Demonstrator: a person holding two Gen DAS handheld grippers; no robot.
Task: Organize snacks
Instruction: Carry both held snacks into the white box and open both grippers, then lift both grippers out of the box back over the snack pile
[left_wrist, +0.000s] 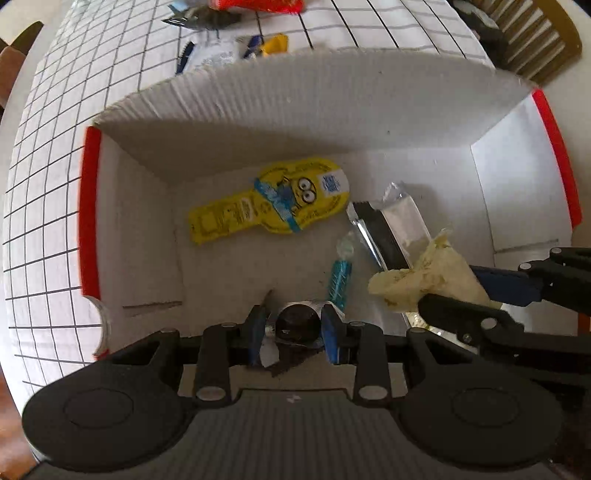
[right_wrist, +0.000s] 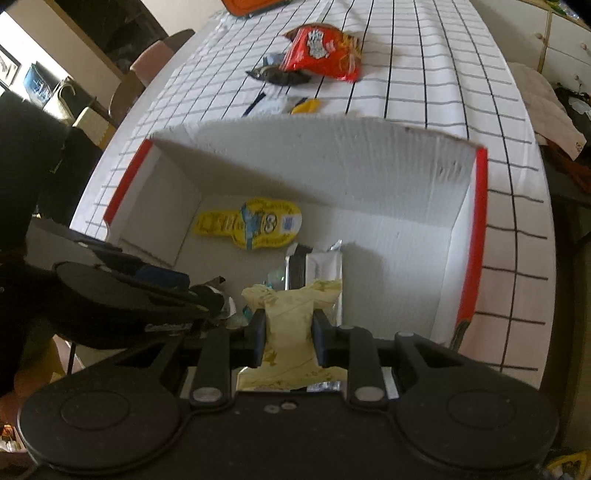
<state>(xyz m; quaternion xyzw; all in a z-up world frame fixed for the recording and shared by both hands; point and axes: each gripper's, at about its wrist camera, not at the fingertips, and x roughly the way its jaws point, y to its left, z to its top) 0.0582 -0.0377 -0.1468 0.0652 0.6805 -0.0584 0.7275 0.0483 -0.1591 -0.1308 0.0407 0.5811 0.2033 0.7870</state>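
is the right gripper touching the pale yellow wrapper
Touching: in the right wrist view the right gripper has both fingers pressed against the pale yellow wrapper, pinching it narrow between them.

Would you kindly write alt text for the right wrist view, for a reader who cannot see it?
The right tongs pinch a crumpled pale yellow wrapper over an open white cardboard box with red edges, where a yellow cartoon-printed packet and a silver foil packet lie. Behind the box, a red snack bag rests on the white grid-patterned tablecloth.
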